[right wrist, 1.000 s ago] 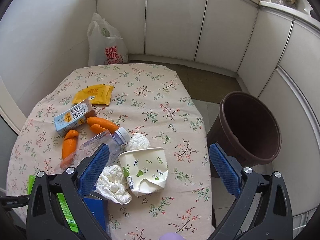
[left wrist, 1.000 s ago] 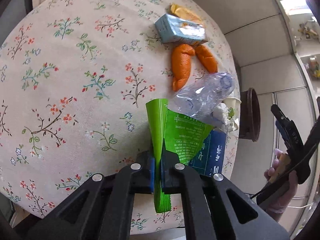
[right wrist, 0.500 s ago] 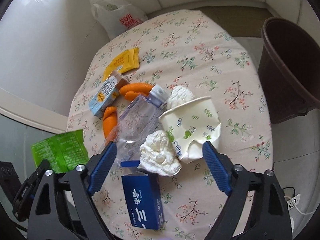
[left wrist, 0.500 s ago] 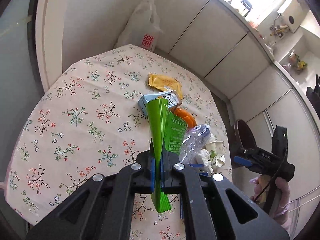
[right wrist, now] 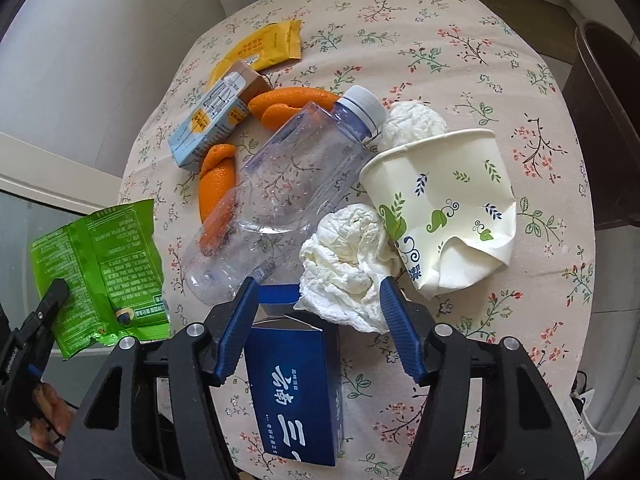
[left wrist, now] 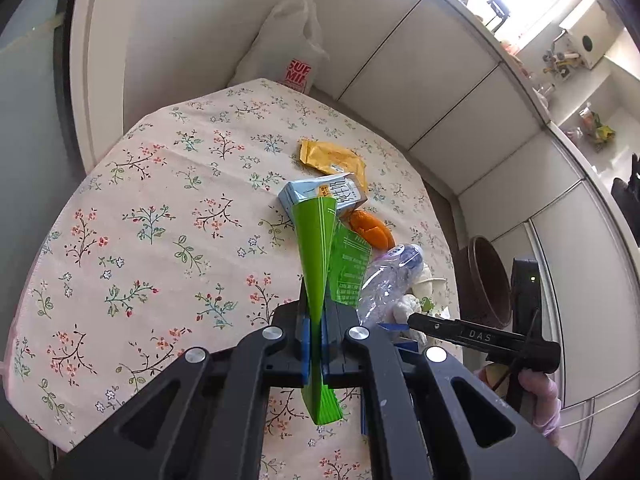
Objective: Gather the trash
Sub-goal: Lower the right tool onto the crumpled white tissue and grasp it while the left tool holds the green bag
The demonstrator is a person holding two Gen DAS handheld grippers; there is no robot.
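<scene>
My left gripper (left wrist: 316,344) is shut on a green snack wrapper (left wrist: 316,248) and holds it up above the table; the wrapper also shows at the left of the right wrist view (right wrist: 100,264). My right gripper (right wrist: 320,320) is open, its jaws either side of a blue carton (right wrist: 296,384) and a crumpled white tissue (right wrist: 348,260). Just beyond lie a crushed clear bottle (right wrist: 288,188), a dented paper cup (right wrist: 444,208), orange peels (right wrist: 216,184), a light-blue drink carton (right wrist: 216,116), a yellow wrapper (right wrist: 264,44) and another tissue ball (right wrist: 412,120).
The trash lies on a round table with a floral cloth (left wrist: 160,220). A dark brown bin (right wrist: 608,120) stands on the floor past the table's right edge; it also shows in the left wrist view (left wrist: 484,280). A white plastic bag (left wrist: 292,52) leans against the far wall.
My left gripper has lifted the green wrapper off the table and tilted up. My right gripper has come down and forward over the blue carton and tissue.
</scene>
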